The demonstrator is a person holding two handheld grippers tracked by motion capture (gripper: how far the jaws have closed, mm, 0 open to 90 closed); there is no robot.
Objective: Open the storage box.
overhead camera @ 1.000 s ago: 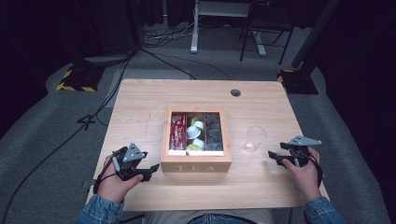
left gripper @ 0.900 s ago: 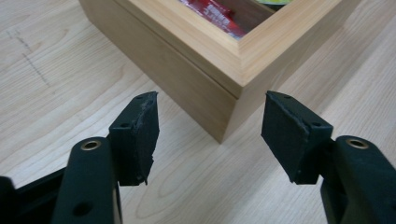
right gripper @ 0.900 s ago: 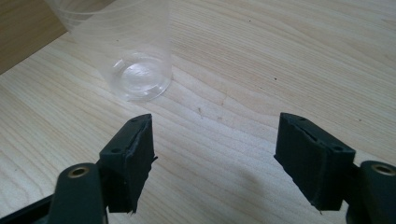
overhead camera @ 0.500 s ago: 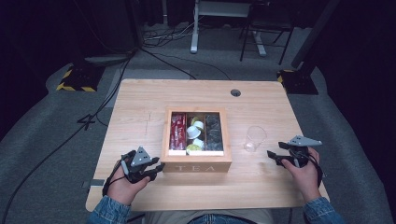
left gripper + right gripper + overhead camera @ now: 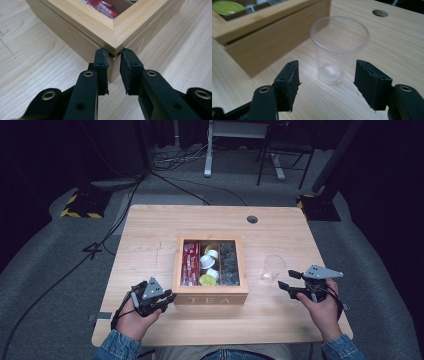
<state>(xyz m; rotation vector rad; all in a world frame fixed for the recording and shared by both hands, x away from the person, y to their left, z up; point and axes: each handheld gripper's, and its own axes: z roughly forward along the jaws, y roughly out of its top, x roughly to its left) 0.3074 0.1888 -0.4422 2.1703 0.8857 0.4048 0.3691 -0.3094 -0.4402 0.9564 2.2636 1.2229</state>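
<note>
A wooden box [image 5: 210, 296] marked TEA stands at the table's middle, its glass lid down over red packets [image 5: 190, 262], white capsules [image 5: 207, 261] and dark pods [image 5: 230, 262]. My left gripper [image 5: 167, 298] is at its near left corner. In the left gripper view its jaws [image 5: 114, 53] have just closed on that corner of the box [image 5: 100, 22], right under the lid's rim. A clear plastic cup [image 5: 273, 268] stands upright to the right of the box. My right gripper [image 5: 282, 286] is just short of the cup [image 5: 337, 50]; its jaws [image 5: 327, 64] have been closing but stand open, apart from the cup.
A round cable hole [image 5: 252, 219] lies at the table's far edge. The right gripper view has the box's side wall [image 5: 269, 45] close on the left of the cup. Cables [image 5: 170, 180] and metal stand legs [image 5: 207, 167] are on the floor beyond the table.
My left hand has moved right to the box's corner and its jaws have closed there. The right gripper has lifted slightly toward the cup, and its jaws have narrowed.
</note>
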